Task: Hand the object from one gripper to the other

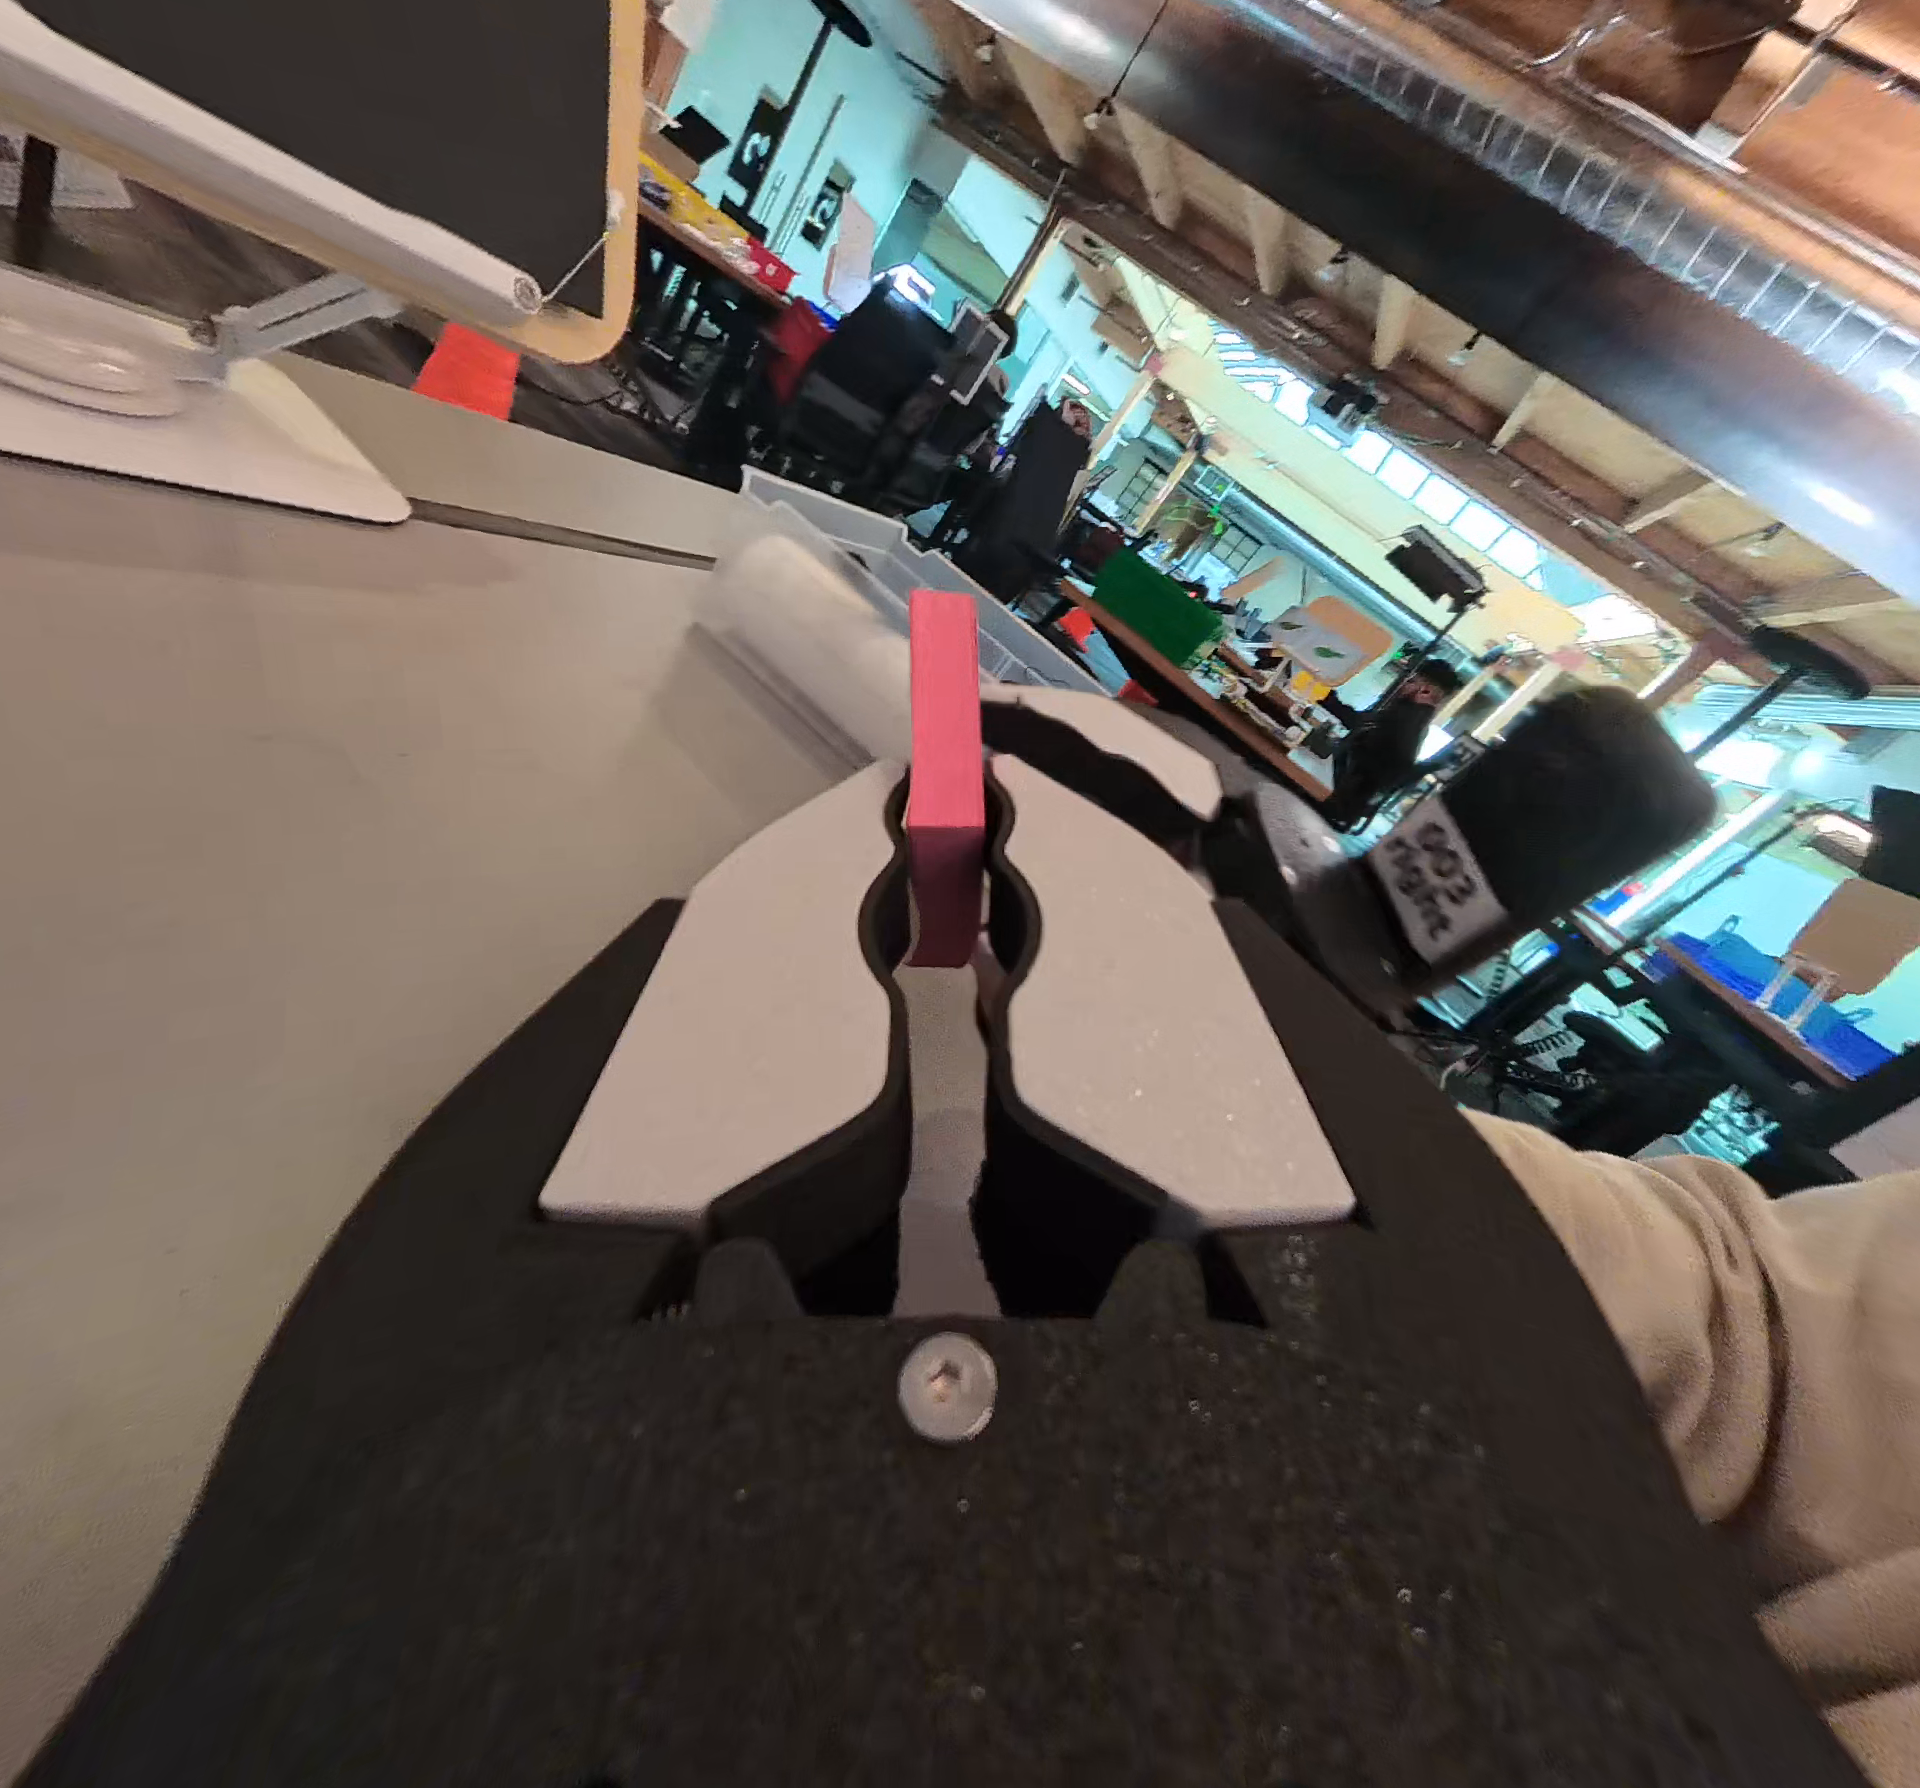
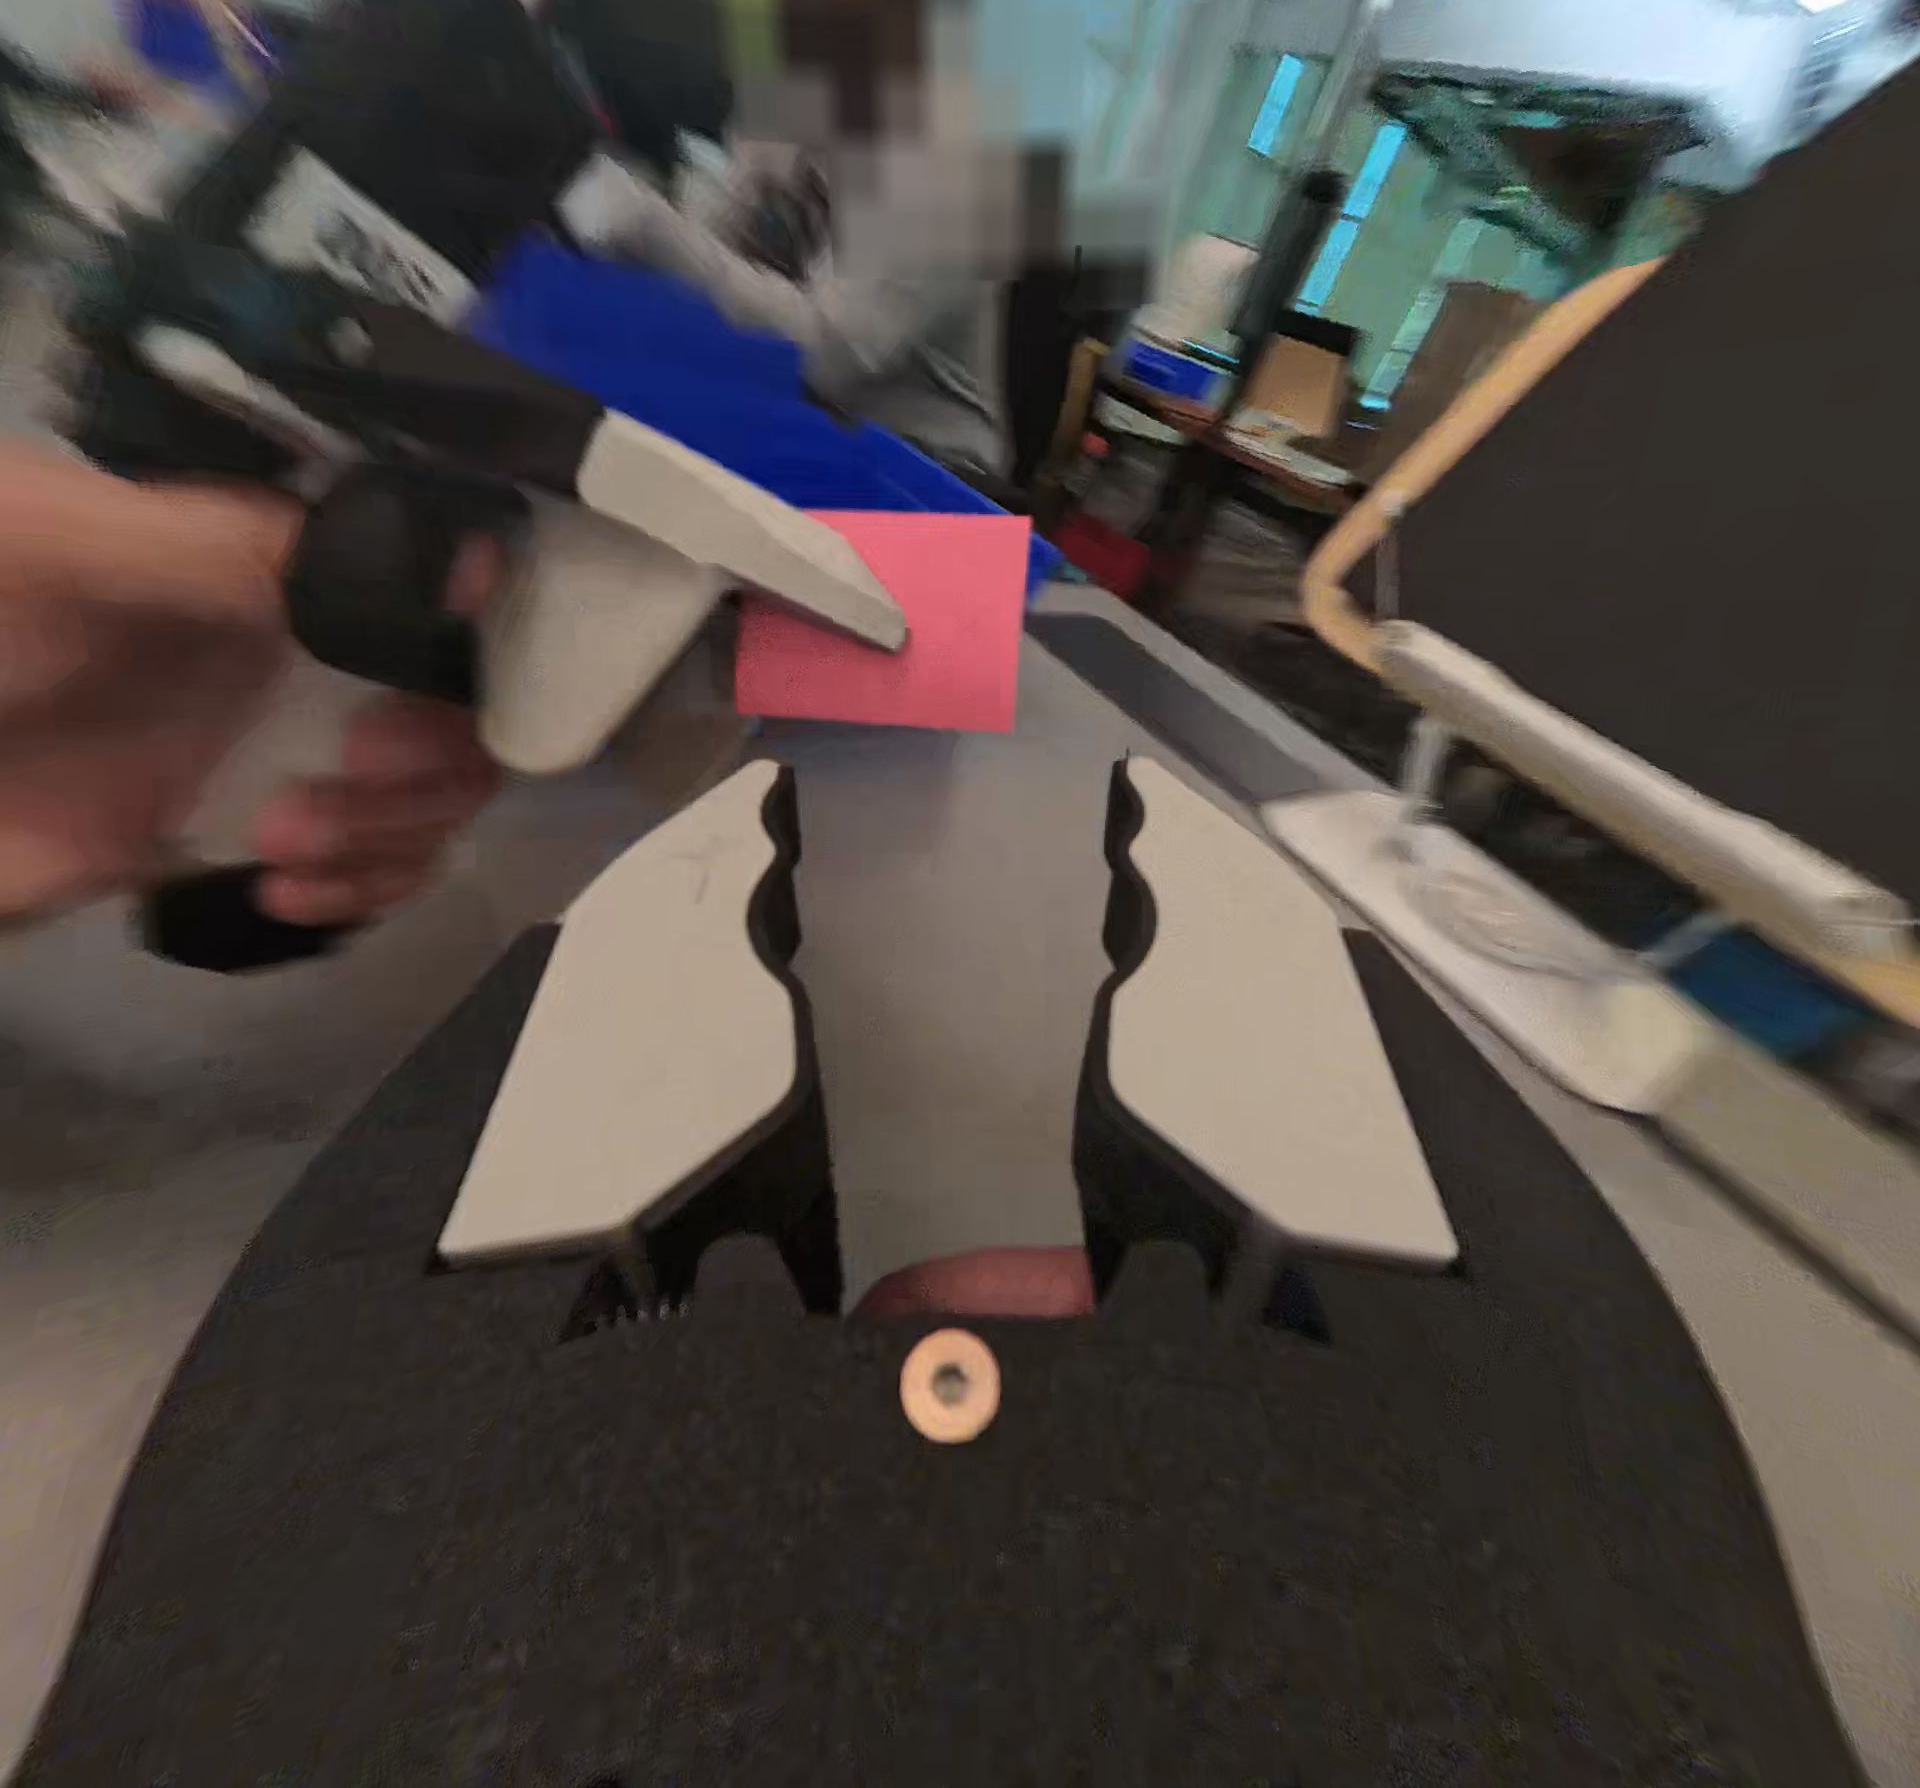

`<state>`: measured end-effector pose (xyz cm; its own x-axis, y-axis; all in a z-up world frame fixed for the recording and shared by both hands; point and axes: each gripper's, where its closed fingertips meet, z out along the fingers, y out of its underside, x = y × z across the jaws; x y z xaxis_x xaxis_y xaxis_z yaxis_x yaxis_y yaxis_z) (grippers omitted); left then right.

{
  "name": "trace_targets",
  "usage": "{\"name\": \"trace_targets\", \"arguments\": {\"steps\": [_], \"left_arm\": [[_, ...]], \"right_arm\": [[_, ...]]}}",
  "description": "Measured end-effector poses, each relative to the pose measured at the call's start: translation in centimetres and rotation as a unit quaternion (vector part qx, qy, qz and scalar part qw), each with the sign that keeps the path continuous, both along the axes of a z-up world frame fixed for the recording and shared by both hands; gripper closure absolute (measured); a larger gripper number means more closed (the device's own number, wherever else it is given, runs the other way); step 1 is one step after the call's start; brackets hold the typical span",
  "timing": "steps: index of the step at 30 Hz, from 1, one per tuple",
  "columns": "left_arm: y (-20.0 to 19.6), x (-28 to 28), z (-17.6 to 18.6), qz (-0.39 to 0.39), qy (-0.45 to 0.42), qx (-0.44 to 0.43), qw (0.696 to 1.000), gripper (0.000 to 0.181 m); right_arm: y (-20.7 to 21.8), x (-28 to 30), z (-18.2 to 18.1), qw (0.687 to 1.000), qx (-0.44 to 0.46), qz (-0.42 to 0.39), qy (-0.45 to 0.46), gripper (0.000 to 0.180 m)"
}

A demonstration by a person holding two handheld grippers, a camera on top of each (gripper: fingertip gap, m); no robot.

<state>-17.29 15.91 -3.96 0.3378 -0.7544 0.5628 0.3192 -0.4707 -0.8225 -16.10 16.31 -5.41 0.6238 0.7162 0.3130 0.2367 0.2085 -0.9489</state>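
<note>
While the left gripper (image 1: 943, 865) holds the flat pink block (image 1: 943, 782) tightly between its closed jaws, above the grey worktop (image 1: 312, 803), the right gripper (image 2: 951, 782) stands with its jaws wide apart and empty. The block is just beyond the right fingertips (image 2: 764, 782), not touching them.
</note>
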Motion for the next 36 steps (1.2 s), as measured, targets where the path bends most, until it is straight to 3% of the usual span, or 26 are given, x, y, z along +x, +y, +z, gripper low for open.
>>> {"name": "trace_targets", "arguments": {"steps": [2, 6, 13, 18, 24, 28, 30, 36], "left_arm": [[0.0, 0.3, -0.4, -0.001, 0.002, -0.005, 1.0, 0.172], [-0.1, 0.4, -0.3, -0.015, -0.068, -0.049, 0.996, 0.172], [-1.0, 1.3, -0.5, -0.103, -0.152, -0.137, 0.973, 0.172], [-1.3, 1.8, -0.2, -0.115, -0.172, -0.132, 0.97, 0.171], [-1.5, 1.7, 0.0, -0.121, -0.12, -0.078, 0.982, 0.165], [-0.2, 0.2, -0.3, -0.099, -0.091, -0.062, 0.989, 0.144], [0.9, -1.2, -0.7, -0.081, -0.073, -0.064, 0.992, 0.123], [2.0, -4.6, 0.5, -0.067, 0.004, 0.009, 0.998, 0.123]], "right_arm": [[0.0, -0.1, -0.2, 0.996, 0.053, -0.044, -0.05, 0.123], [-0.9, -1.7, -0.7, 0.987, 0.113, -0.055, -0.102, 0.11], [-1.0, -1.3, 0.4, 0.988, 0.13, -0.065, -0.06, 0.112], [-0.9, -0.7, 0.3, 0.988, 0.123, -0.067, -0.063, 0.121], [-1.0, -0.7, 0.9, 0.99, 0.112, -0.062, -0.055, 0.121], [-0.6, 0.2, 1.3, 0.992, 0.099, -0.07, -0.04, 0.121], [-0.3, 0.6, 1.3, 0.993, 0.09, -0.071, -0.034, 0.121], [0.4, 1.4, 1.1, 0.997, 0.055, -0.062, -0.013, 0.121]]}}
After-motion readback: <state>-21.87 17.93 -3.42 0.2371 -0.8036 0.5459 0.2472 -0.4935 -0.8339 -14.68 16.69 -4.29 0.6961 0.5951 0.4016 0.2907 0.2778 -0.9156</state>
